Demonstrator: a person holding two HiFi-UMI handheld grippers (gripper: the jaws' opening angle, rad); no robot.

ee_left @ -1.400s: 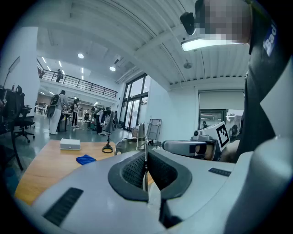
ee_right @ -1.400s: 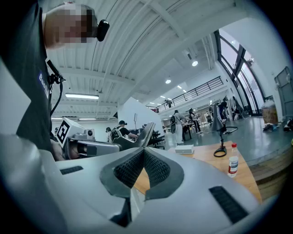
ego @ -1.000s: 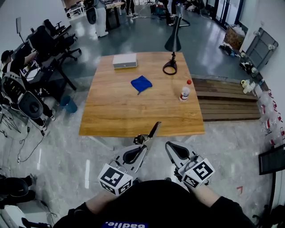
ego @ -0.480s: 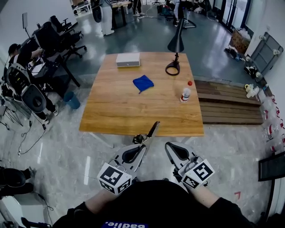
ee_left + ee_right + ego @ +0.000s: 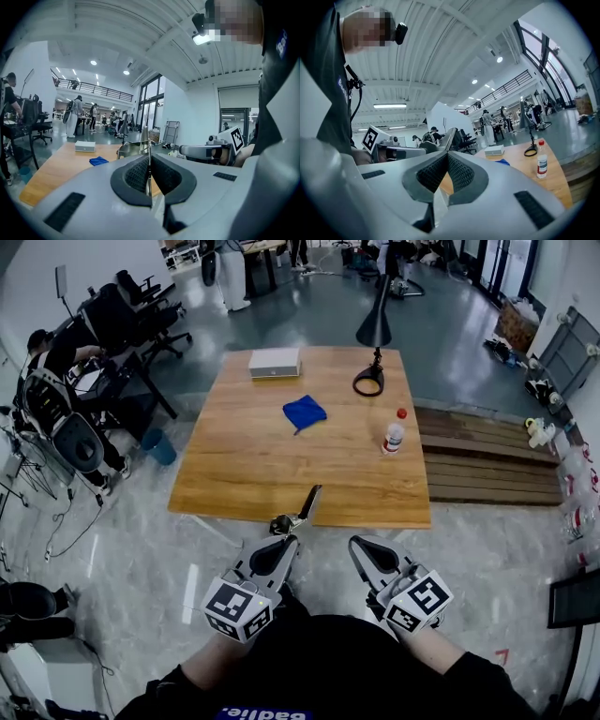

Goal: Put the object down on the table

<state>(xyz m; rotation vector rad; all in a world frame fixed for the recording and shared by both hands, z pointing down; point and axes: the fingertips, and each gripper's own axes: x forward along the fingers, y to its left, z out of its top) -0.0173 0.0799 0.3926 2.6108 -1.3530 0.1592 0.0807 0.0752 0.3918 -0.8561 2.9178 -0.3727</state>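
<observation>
1. Jaws of the left gripper (image 5: 284,542) are pressed together on one slim metal tool (image 5: 305,504). In the left gripper view the tool's thin edge (image 5: 149,157) sits clamped between the two dark ribbed pads (image 5: 136,173).
2. Beyond the pads, the tool sticks out forward and is held in the air, not resting on anything. In the head view its far end shows against the near edge of the one square wooden table (image 5: 281,474).
3. Jaws of the right gripper (image 5: 356,545) are closed on each other with nothing between them. The right gripper view shows its two pads meeting at their tips (image 5: 447,157).
4. Two grippers are held side by side, close to the person's body and over the grey floor just short of the table. Each carries one cube with square markers, the left cube (image 5: 236,608) and the right cube (image 5: 417,601).
5. Four things stand on the table, all well apart from the grippers:
   - one blue cloth (image 5: 304,413) near the middle
   - one flat white box (image 5: 274,362) at the far edge
   - one black desk lamp (image 5: 373,334) at the far right
   - one clear plastic bottle with a red cap (image 5: 393,435), upright at the right side
6. One low wooden platform (image 5: 487,456) lies on the floor just right of the table.
</observation>
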